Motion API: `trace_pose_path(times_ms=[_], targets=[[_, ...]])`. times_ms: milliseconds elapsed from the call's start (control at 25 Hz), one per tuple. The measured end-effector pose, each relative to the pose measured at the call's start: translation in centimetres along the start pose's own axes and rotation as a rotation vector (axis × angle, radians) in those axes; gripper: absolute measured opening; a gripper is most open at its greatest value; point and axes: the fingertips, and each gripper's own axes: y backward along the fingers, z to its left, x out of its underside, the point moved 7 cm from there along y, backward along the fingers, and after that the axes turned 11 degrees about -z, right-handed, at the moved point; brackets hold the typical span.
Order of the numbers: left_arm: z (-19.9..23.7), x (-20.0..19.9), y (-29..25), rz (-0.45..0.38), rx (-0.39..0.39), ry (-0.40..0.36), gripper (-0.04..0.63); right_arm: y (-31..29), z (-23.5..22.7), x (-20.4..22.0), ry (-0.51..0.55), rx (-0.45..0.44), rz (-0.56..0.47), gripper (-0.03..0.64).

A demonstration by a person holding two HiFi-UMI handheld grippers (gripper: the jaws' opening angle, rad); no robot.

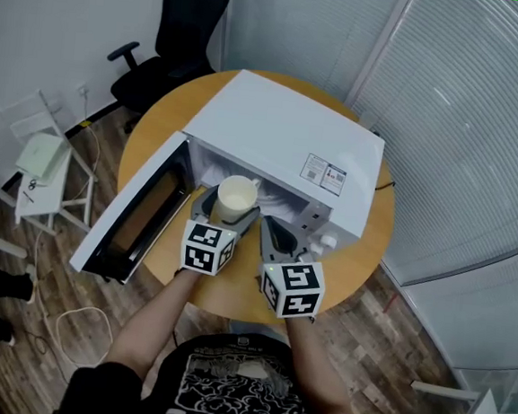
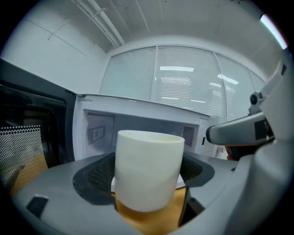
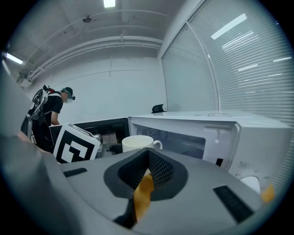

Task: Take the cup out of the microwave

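Far left, off the round wooden table [image 1: 152, 138]: small white side stand [image 1: 42, 163] on the plank floor, and black office chair [image 1: 170, 36] beyond the table's far-left edge.

Then white microwave oven [image 1: 289, 123] across the table's middle, reaching toward its right edge. Its dark-windowed door [image 1: 132, 217] swung wide open, overhanging the table's left edge.

Next, left gripper [image 1: 227, 211] with its marker cube, by the table's near edge and just in front of the open cavity. Jaws closed against both sides of the cream ceramic cup [image 1: 235, 198], with mesh pads [image 2: 98, 172] pressed to its wall. Cup upright, just outside the cavity mouth, over bare wood toward the table's near edge, handle turned to the right. Contact with the tabletop not discernible. Same cup [image 2: 148, 167] at the centre of the left gripper view, white cavity behind it.

Just to its right, right gripper [image 1: 285, 235], near the same edge and in front of the microwave's control panel. Jaws drawn together to a thin slit, gripping nothing, with only a sliver of tabletop visible through the slit. In the right gripper view, person [image 3: 48, 114] in cap and dark clothes at far left, well apart.

Far right: white slatted blinds [image 1: 464, 129] beyond the table's right edge.
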Motion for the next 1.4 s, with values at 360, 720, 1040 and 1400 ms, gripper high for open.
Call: trace_pose_path(times_ms=[360, 720, 1040, 1400], targets=[[-0.9, -0.7, 3.6, -0.027, 0.008, 0.008, 0.437, 1.8, 1.6, 0.1, 0.004, 0.022, -0.015, 0.017], [-1.6, -1.3, 7.3, -0.042, 0.007, 0.009, 0.437, 3.7, 3.6, 0.6, 0.011, 0.03, -0.029, 0.017], [-2.7, -2.1, 10.1, -0.058, 0.004, -0.003, 0.437, 5.4, 4.8, 0.6, 0.019, 0.019, -0.047, 0.017], [-4.3, -2.8, 12.4, -0.073, 0.018, -0.007, 0.437, 7.4, 5.6, 0.9, 0.035, 0.023, -0.046, 0.017]])
